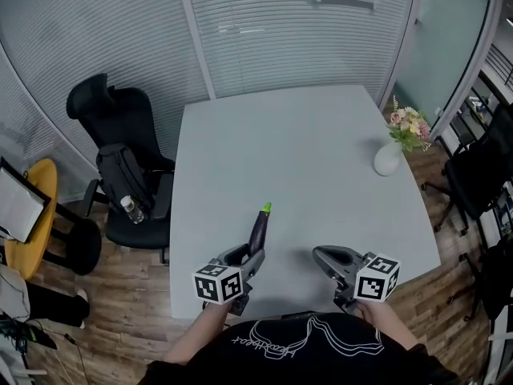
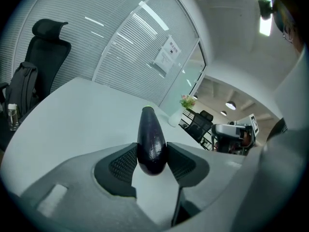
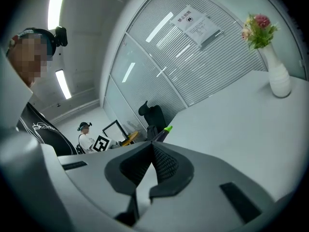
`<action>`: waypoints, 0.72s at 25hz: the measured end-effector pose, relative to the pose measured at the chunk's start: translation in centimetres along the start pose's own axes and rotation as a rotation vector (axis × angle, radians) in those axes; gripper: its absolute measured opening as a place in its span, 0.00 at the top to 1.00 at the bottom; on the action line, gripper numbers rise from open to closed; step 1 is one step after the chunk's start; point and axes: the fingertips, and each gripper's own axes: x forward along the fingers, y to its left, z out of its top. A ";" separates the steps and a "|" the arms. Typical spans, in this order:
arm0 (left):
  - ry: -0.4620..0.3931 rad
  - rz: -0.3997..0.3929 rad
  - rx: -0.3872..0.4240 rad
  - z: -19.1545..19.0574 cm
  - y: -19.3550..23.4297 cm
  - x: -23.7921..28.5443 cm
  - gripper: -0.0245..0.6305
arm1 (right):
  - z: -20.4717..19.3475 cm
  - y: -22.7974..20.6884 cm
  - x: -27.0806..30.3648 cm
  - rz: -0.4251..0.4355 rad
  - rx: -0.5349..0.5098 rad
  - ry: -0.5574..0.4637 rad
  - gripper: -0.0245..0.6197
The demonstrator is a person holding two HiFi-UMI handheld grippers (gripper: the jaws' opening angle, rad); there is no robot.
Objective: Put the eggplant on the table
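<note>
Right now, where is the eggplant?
The eggplant sits left of centre in the head view, clamped in the left gripper over the near edge of the table, its green tip pointing away across it.

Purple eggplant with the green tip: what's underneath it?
Only the pale grey table shows beneath the long purple eggplant, gripped in the left gripper's jaws. Its fat end hides whether it touches.
</note>
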 end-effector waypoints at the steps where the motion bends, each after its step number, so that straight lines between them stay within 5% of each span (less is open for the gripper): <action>1: 0.010 0.004 -0.004 -0.3 0.5 0.4 0.66 | 0.0 -0.2 0.2 -0.001 0.003 0.003 0.95; 18: 0.181 0.057 -0.026 -6.8 5.2 4.6 0.66 | -1.6 -2.8 1.0 -0.034 0.084 0.023 0.95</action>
